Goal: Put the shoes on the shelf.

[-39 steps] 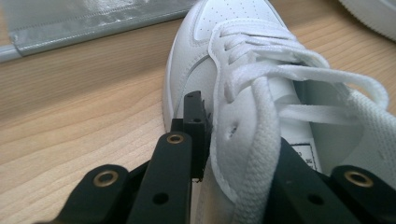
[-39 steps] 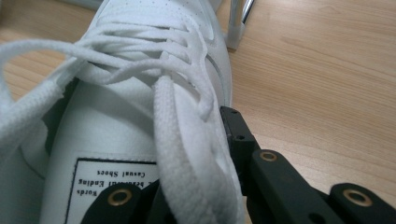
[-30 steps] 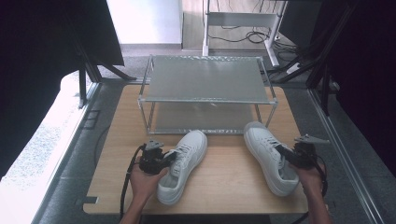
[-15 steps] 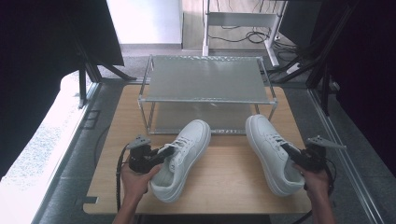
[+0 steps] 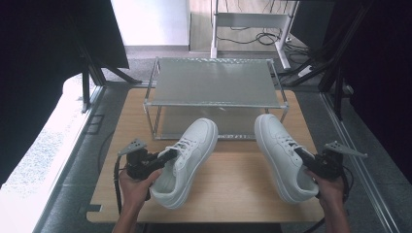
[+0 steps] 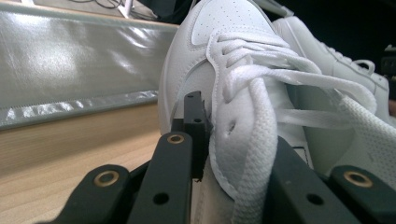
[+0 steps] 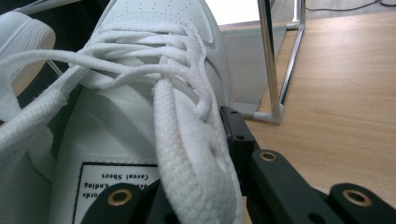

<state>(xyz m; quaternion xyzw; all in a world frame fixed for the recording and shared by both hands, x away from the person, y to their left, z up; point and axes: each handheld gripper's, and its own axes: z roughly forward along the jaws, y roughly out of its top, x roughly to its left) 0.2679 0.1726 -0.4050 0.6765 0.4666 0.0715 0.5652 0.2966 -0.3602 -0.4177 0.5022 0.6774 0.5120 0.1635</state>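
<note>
Both white sneakers sit toes-up before the wire shelf rack (image 5: 216, 90) on the bench. Left gripper (image 5: 163, 158) clamps the left sneaker (image 5: 187, 160)'s eyelet side; right gripper (image 5: 305, 158) likewise pinches the right sneaker (image 5: 282, 155). Keep both grips firm and toes level entering the lower shelf.

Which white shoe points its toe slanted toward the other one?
The left sneaker, held by the left gripper, slants; the right sneaker points nearly straight ahead.

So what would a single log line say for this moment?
left tool: shut on left shoe | right tool: shut on right shoe | shoes: toes toward rack | surface: wooden table
</note>
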